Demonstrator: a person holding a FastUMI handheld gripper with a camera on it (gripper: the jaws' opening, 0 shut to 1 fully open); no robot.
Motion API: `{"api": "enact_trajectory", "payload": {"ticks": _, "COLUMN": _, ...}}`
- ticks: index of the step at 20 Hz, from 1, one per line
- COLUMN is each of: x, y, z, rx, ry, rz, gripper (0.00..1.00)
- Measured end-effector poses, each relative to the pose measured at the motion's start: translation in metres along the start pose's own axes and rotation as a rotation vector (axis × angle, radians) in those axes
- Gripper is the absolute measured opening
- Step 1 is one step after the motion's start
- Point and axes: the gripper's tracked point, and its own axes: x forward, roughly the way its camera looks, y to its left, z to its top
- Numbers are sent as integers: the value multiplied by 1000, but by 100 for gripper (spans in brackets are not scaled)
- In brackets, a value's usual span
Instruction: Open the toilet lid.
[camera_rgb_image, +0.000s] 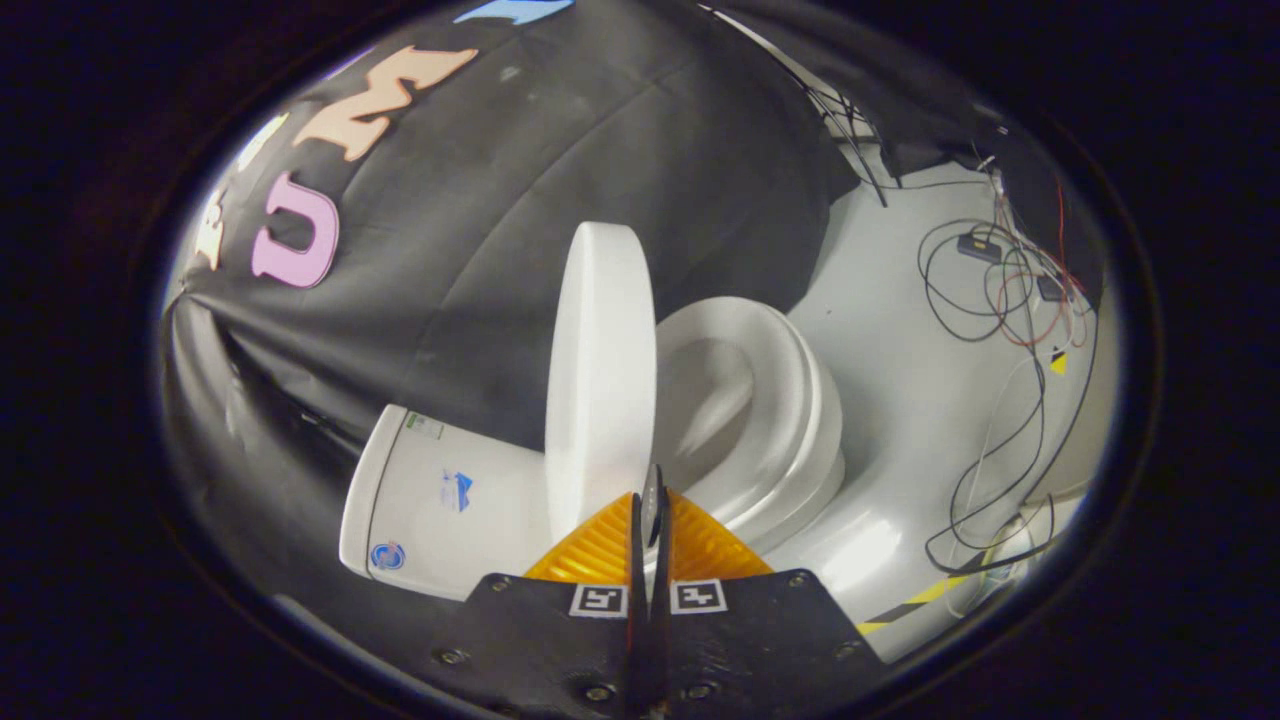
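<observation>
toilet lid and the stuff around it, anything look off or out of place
Nothing looks damaged or spilled. The toilet lid stands raised, just ahead of the shut claw, with the seat down over the bowl. The one untidy thing is the loose tangle of cables on the floor beyond the toilet.

The pale floor (900, 400) carries the toilet (760, 420) and seemingly loose cables (985, 290).

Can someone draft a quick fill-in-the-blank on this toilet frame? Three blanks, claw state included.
1. The toilet lid stands ____, raised off the seat.
2. The claw has its orange fingers ____, pressed together just below the lid's edge.
3. Loose ____ lie on the white floor beyond the bowl.

Missing words: upright; shut; cables
</observation>
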Motion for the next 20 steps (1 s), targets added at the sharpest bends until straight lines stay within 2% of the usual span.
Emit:
{"api": "enact_trajectory", "payload": {"ticks": 6, "x": -9, "y": 23, "z": 1, "rx": -73, "ry": -32, "rz": 29, "gripper": 1}}
{"api": "enact_trajectory", "payload": {"ticks": 10, "x": -14, "y": 34, "z": 1, "rx": -169, "ry": -59, "rz": 24, "gripper": 1}}
{"api": "enact_trajectory", "payload": {"ticks": 16, "x": -22, "y": 48, "z": 0, "rx": -231, "ry": -90, "rz": 15, "gripper": 1}}
{"api": "enact_trajectory", "payload": {"ticks": 20, "x": -25, "y": 60, "z": -3, "rx": -315, "ry": -131, "rz": -8, "gripper": 1}}
